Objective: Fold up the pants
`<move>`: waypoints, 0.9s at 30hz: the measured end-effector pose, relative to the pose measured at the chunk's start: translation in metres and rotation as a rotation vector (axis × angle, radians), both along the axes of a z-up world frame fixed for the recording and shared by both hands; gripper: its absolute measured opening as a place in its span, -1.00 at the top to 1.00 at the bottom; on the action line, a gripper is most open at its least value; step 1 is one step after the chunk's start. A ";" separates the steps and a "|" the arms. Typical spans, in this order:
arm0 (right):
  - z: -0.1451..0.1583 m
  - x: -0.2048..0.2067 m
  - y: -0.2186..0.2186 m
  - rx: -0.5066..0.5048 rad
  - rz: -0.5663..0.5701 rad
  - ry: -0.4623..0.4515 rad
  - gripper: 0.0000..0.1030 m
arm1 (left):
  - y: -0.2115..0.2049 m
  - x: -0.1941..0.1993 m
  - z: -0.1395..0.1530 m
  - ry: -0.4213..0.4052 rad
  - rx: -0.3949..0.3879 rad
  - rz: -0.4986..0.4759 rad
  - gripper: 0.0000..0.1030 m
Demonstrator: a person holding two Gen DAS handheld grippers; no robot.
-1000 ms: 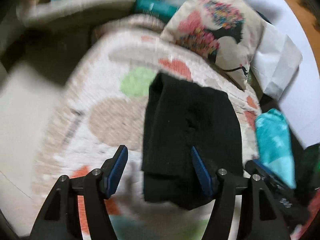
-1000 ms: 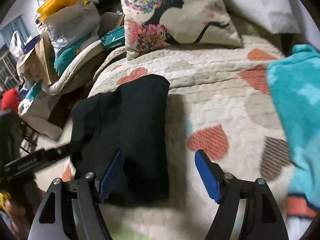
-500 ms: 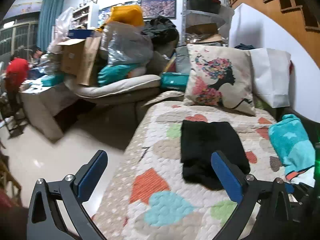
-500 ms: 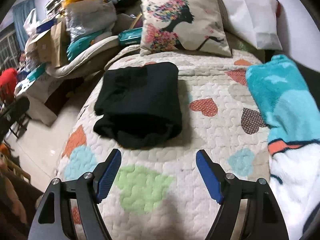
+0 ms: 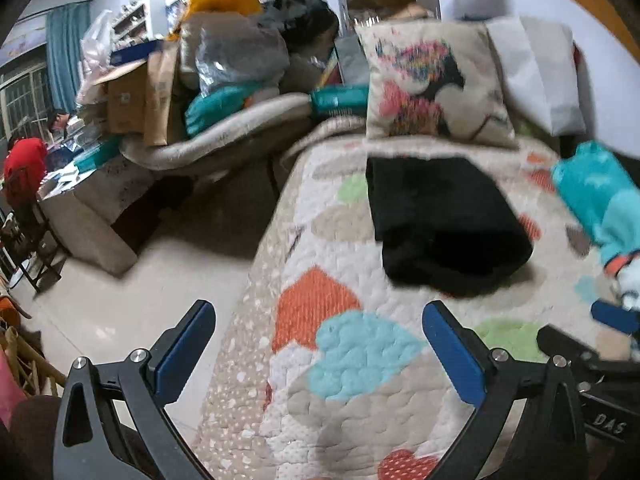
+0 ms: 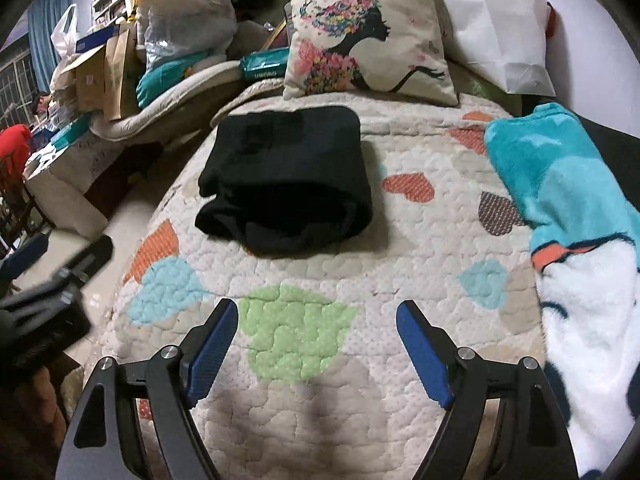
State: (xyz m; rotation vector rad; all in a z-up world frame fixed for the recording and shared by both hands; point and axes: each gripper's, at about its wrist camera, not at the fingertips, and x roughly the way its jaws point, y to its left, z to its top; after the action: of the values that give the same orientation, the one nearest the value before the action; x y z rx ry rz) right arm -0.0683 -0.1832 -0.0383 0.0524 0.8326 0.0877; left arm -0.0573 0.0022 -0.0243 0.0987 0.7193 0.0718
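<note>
The black pants [image 6: 288, 176] lie folded in a thick bundle on the heart-patterned quilt [image 6: 400, 240], just in front of the pillow. Both grippers hover well short of them, over the quilt's near part. My right gripper [image 6: 317, 308] has its jaws opening, with only the green patch showing between them. My left gripper [image 5: 316, 312] is spread wide and holds nothing; it hangs over the quilt's left edge, with the pants [image 5: 444, 224] ahead and to the right. One blue fingertip [image 5: 612, 316] of the right gripper shows at the right border of the left wrist view.
A printed pillow [image 6: 368, 40] and a white paper bag [image 6: 496, 28] stand behind the pants. A teal and white fleece blanket [image 6: 560, 184] covers the quilt's right side. Left of the bed are bare floor [image 5: 120, 300], a seat piled with boxes and bags [image 5: 180, 80], and a person in red [image 5: 24, 156].
Both grippers have drawn back from the pants, which now lie folded farther ahead. The left jaws, closer together around the fabric a second ago, have spread wide and empty.
</note>
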 end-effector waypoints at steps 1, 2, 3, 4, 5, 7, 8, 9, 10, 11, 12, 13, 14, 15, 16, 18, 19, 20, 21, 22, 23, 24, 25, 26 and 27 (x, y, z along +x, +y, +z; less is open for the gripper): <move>-0.002 0.000 0.001 -0.004 0.002 0.004 -0.67 | 0.000 0.003 -0.003 0.024 -0.011 -0.006 -1.00; -0.005 0.001 0.003 -0.007 0.003 0.010 -0.67 | 0.000 0.006 -0.007 0.050 -0.027 -0.013 -1.00; -0.007 0.002 0.003 -0.007 0.004 0.014 -0.67 | -0.001 0.007 -0.009 0.060 -0.033 -0.018 -1.00; -0.009 0.003 0.004 -0.006 0.004 0.019 -0.67 | -0.003 0.007 -0.010 0.067 -0.037 -0.025 -1.00; -0.012 0.004 0.004 -0.006 0.004 0.025 -0.67 | -0.004 0.007 -0.011 0.070 -0.037 -0.032 -1.00; -0.015 0.005 0.004 -0.006 0.001 0.031 -0.67 | -0.009 0.005 -0.012 0.067 -0.026 -0.047 -1.00; -0.016 0.006 0.003 -0.005 -0.003 0.034 -0.67 | -0.010 0.004 -0.012 0.064 -0.018 -0.047 -1.00; -0.017 0.006 0.003 -0.003 -0.007 0.036 -0.67 | -0.011 0.004 -0.013 0.065 -0.015 -0.050 -1.00; -0.017 0.006 0.002 0.000 -0.012 0.038 -0.67 | -0.011 0.005 -0.014 0.073 -0.021 -0.055 -1.00; -0.018 0.007 0.001 0.004 -0.017 0.040 -0.67 | -0.011 0.005 -0.014 0.079 -0.027 -0.057 -1.00; -0.018 0.007 -0.001 0.008 -0.022 0.040 -0.67 | -0.011 0.006 -0.015 0.083 -0.031 -0.057 -1.00; -0.017 0.007 -0.001 0.009 -0.024 0.039 -0.67 | -0.010 0.006 -0.015 0.085 -0.031 -0.058 -1.00; -0.017 0.007 -0.001 0.010 -0.026 0.037 -0.67 | -0.010 0.006 -0.015 0.086 -0.031 -0.058 -1.00; -0.017 0.007 -0.002 0.010 -0.026 0.036 -0.67 | -0.010 0.006 -0.015 0.088 -0.032 -0.059 -1.00; -0.017 0.007 -0.002 0.009 -0.025 0.035 -0.67 | -0.010 0.006 -0.016 0.090 -0.035 -0.060 -1.00; -0.016 0.007 0.000 0.005 -0.021 0.032 -0.67 | -0.009 0.007 -0.017 0.098 -0.040 -0.061 -1.00; -0.016 0.007 0.000 0.004 -0.020 0.031 -0.67 | -0.009 0.008 -0.018 0.102 -0.043 -0.060 -1.00; -0.015 0.006 0.000 0.001 -0.019 0.030 -0.67 | -0.009 0.008 -0.019 0.108 -0.046 -0.058 -1.00; -0.015 0.006 0.001 -0.001 -0.018 0.029 -0.67 | -0.008 0.009 -0.020 0.116 -0.051 -0.052 -1.00; -0.015 0.006 0.001 -0.001 -0.019 0.029 -0.67 | -0.007 0.010 -0.021 0.121 -0.055 -0.047 -1.00; -0.015 0.006 0.000 -0.002 -0.020 0.027 -0.67 | -0.006 0.011 -0.022 0.127 -0.060 -0.042 -1.00; -0.015 0.006 0.000 -0.004 -0.021 0.026 -0.67 | -0.004 0.012 -0.023 0.135 -0.069 -0.035 -1.00; -0.015 0.007 0.000 -0.006 -0.023 0.025 -0.67 | -0.002 0.013 -0.024 0.141 -0.076 -0.029 -1.00; -0.015 0.007 -0.001 -0.008 -0.025 0.024 -0.67 | 0.000 0.014 -0.025 0.148 -0.084 -0.020 -1.00; -0.014 0.007 -0.001 -0.010 -0.027 0.023 -0.67 | 0.002 0.015 -0.026 0.156 -0.092 -0.012 -1.00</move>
State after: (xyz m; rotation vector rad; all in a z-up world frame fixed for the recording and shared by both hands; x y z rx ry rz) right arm -0.0611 -0.1845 -0.0528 0.0555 0.8555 0.0579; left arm -0.0419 0.0042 -0.0502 0.0201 0.8765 0.0198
